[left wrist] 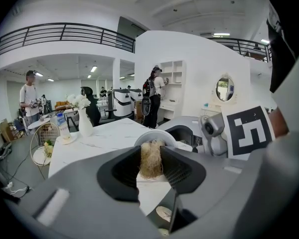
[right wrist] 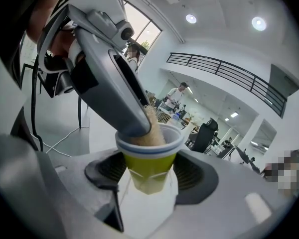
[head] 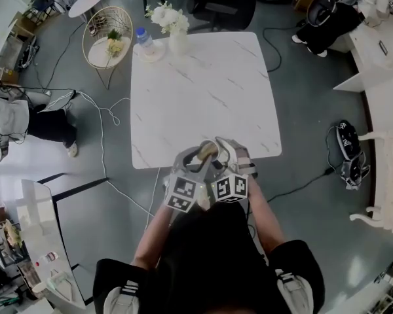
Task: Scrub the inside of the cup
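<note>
Gripping fibre scrubber (left wrist: 150, 156), left gripper (left wrist: 151, 169) reaches from left into mouth of green cup (right wrist: 148, 164) clamped by right gripper (right wrist: 149, 177).

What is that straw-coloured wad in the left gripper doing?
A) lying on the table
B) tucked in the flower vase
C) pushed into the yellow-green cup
C: in the right gripper view the wad, held by the left gripper, dips inside the rim of the cup clamped by the right gripper.
</note>
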The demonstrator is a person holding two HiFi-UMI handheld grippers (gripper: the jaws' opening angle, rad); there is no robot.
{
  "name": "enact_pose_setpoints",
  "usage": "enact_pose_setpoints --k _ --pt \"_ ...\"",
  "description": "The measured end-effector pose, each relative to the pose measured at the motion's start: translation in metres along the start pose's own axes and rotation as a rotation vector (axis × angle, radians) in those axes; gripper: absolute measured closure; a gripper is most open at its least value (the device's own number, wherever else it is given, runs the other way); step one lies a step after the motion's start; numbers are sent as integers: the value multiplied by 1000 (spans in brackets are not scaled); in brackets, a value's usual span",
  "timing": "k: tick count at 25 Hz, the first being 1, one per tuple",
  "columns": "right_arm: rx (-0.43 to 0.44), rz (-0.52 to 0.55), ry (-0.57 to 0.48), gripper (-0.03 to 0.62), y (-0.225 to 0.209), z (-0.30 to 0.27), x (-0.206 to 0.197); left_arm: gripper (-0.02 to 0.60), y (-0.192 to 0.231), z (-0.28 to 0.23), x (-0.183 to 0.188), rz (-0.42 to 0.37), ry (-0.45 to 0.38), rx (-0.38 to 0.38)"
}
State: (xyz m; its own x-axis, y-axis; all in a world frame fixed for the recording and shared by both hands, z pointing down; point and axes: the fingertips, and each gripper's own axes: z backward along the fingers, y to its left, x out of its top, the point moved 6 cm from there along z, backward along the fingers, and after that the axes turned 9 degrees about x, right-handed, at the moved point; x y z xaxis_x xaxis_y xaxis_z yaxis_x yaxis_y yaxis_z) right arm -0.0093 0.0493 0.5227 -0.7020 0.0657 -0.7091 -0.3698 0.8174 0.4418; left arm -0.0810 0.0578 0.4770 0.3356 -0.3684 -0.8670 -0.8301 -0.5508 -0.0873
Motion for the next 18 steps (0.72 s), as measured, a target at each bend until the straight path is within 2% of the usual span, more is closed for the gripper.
enact_pose_setpoints --k 9,18 --pt "-2 -3 2 303 0 1 -6 453 2 0 2 -12 -14 5" --pt "13 -6 7 303 0 2 -9 453 -2 0 0 -53 42 5"
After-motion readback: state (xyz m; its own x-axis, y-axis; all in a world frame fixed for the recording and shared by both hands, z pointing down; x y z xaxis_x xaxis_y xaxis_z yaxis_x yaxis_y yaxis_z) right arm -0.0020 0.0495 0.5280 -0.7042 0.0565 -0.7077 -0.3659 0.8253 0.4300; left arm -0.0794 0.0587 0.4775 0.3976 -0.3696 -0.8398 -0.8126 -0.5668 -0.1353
